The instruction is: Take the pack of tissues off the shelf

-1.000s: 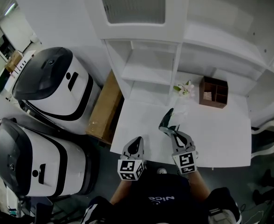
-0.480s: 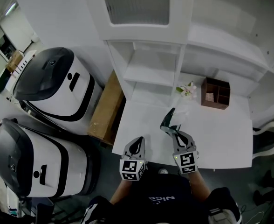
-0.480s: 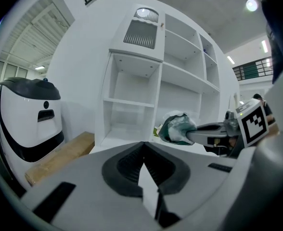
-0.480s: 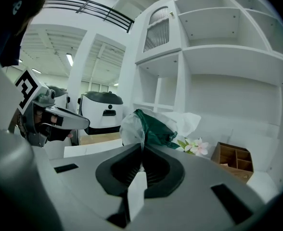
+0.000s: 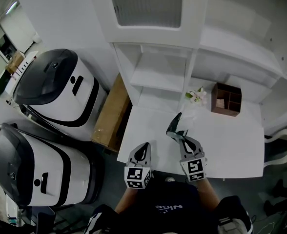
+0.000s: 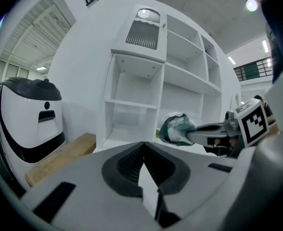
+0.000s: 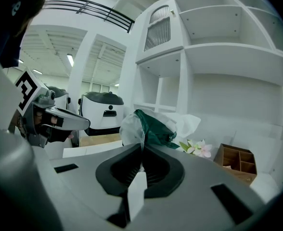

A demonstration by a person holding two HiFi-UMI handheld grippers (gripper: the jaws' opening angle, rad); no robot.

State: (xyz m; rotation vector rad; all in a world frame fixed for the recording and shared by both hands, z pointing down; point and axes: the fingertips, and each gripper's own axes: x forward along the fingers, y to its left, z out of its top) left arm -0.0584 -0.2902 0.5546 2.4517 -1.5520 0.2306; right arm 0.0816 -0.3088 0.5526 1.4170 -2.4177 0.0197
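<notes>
The right gripper (image 7: 142, 150) has its fingers pinched tight on the pack of tissues (image 7: 148, 126), a crumpled green and white plastic bundle. It's held up over the white table (image 5: 221, 140), in front of the big white shelf (image 5: 158, 77) and clear of it. The left gripper (image 6: 144, 150) sits just to the left, near the table's front edge. Its fingers are pressed together with nothing between them.

Stuff that's hard to see:
- The shelf's top door (image 5: 143, 4) has ribbed glass, so I can't tell what's behind it.
- The 2 big white and black machines (image 5: 55, 89) on the left are partly cut off at the frame edge.
- A brown board (image 5: 109, 113) lies between them and the table, and I can't tell if it's wood or cardboard.
- The bottom of the pack is hidden behind the right fingers, and any print on it is too crumpled to read.

Containers:
- The open shelf bays look bare.
- A small wooden box (image 5: 226, 99) with compartments stands at the back of the table. There's something pale in 1 compartment, too small to make out.
- A pink and white flower (image 5: 196, 95) lies just to the left of the box.
</notes>
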